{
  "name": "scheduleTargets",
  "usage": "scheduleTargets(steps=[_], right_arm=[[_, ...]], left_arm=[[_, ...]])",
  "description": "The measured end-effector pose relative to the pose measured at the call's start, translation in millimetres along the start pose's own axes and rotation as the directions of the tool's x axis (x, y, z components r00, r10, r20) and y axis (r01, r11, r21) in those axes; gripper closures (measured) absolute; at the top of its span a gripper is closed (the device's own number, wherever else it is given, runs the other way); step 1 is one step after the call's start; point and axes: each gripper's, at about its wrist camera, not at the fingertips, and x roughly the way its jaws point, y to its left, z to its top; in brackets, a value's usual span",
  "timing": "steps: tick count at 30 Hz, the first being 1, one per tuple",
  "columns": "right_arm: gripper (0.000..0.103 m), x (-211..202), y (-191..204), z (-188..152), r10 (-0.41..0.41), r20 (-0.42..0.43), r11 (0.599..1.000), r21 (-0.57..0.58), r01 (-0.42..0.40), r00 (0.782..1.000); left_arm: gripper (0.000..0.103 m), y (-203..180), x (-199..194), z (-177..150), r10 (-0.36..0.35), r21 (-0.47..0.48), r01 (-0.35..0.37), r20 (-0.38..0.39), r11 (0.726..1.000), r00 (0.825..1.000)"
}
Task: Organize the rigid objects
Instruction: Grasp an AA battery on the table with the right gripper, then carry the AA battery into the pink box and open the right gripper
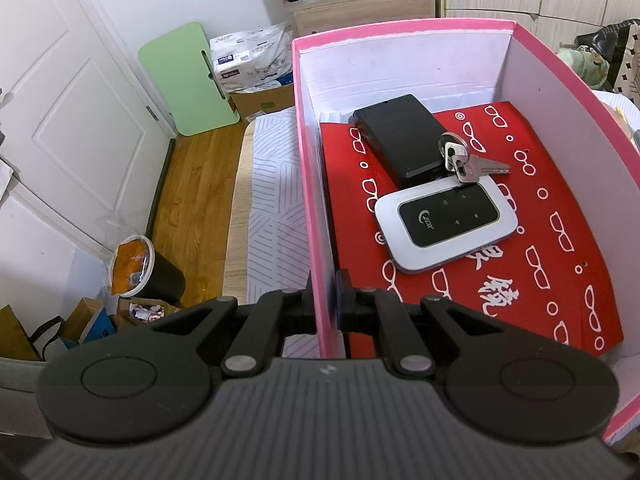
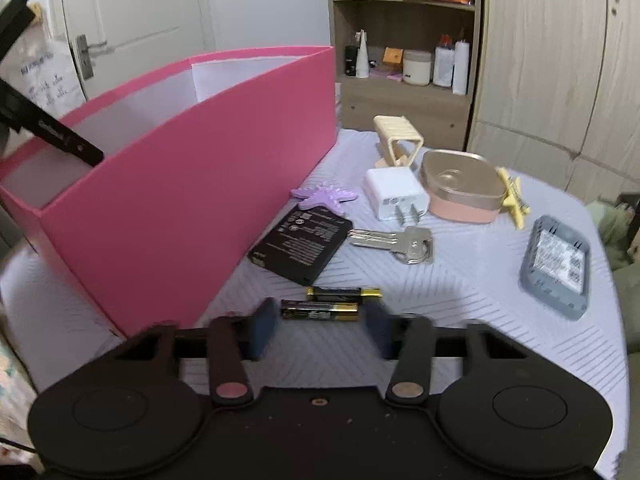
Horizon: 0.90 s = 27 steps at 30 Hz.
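- While the left gripper (image 1: 326, 300) pinches the near wall of the pink box (image 1: 316, 240), one finger outside and one inside, its jaws pressed together on the cardboard, it seems to be steadying the box rather than carrying anything
- The right gripper (image 2: 320, 326) hangs low over the desk (image 2: 460, 304) with its jaws spread and nothing between the blue pads (image 2: 264, 326); no pad is touching an object
- Just ahead of the right gripper's fingertips, near the front edge of the desk, lie two AA batteries (image 2: 332, 304) side by side; the nearer one sits almost in line with the gap between the pads, so I judge it the likely next pick
- Done so far, judging by the box's contents: a black flat device (image 1: 394, 136), a bunch of keys (image 1: 466, 160) and a white pocket router (image 1: 446, 224) rest on a red printed sheet (image 1: 540, 240) on the box floor
- Left to do, all on the desk to the right of the box: a black battery pack (image 2: 302, 246) touching the box's outer wall, a purple starfish (image 2: 324, 198) behind it, a second set of keys (image 2: 394, 240), a white charger plug (image 2: 396, 194), a cream clip stand (image 2: 398, 140), a gold-lidded tin (image 2: 462, 186), a yellow star (image 2: 514, 196) beside it, and a grey cover (image 2: 556, 266) near the right edge
- By that count the task looks under halfway, with most items outside the box
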Motion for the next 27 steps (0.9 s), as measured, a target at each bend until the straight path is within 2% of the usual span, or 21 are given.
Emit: scheduleTargets(steps=[3,5,9,12,15,17,19,21,24,27], right_arm=[[0.055,-6.6,-11.0,3.0,0.047,-0.010,0.998,0.036,-0.047,0.999],[0.055,-14.4,-14.3,7.5,0.046,-0.002,0.998,0.036,-0.046,0.999],[0.055,-35.7,-17.1,32.6,0.101,0.056,0.994,0.032,-0.103,0.993],[0.054,-54.1,-10.5,62.5,0.173,0.126,0.985,-0.023,-0.171,0.977],[0.054,-64.3,4.3,86.0,0.258,0.183,0.965,-0.102,-0.243,0.949],[0.054,-57.2,15.2,99.3,0.311,0.168,0.945,-0.162,-0.285,0.935],[0.054,-40.6,27.0,111.9,0.329,0.124,0.928,-0.224,-0.296,0.936],[0.054,-20.8,40.6,121.7,0.305,0.073,0.914,-0.303,-0.270,0.949],[0.054,3.1,64.1,124.8,0.259,0.004,0.858,-0.461,-0.228,0.966],[0.054,23.3,74.3,125.1,0.192,-0.045,0.839,-0.511,-0.188,0.980]], left_arm=[[0.098,1.0,-0.3,-0.6,-0.005,-0.006,0.005,0.003,1.000,1.000],[0.098,1.0,-0.1,-0.9,-0.005,-0.007,0.005,0.006,1.000,1.000],[0.098,0.0,0.1,-0.3,0.000,-0.004,0.000,0.004,1.000,1.000],[0.098,-0.2,0.1,-0.7,0.001,-0.008,-0.001,0.010,1.000,1.000],[0.098,0.9,-0.6,-2.4,-0.006,-0.017,0.006,0.019,1.000,1.000],[0.098,2.0,-1.6,-3.0,-0.010,-0.020,0.010,0.021,1.000,1.000],[0.098,2.3,-1.6,-2.5,-0.011,-0.018,0.011,0.021,1.000,1.000],[0.098,2.4,-2.0,-2.3,-0.011,-0.015,0.012,0.021,1.000,1.000],[0.097,3.4,-2.2,-3.0,-0.019,-0.025,0.020,0.026,0.999,0.999],[0.098,4.7,-1.7,-3.5,-0.027,-0.032,0.028,0.031,0.999,0.999]])
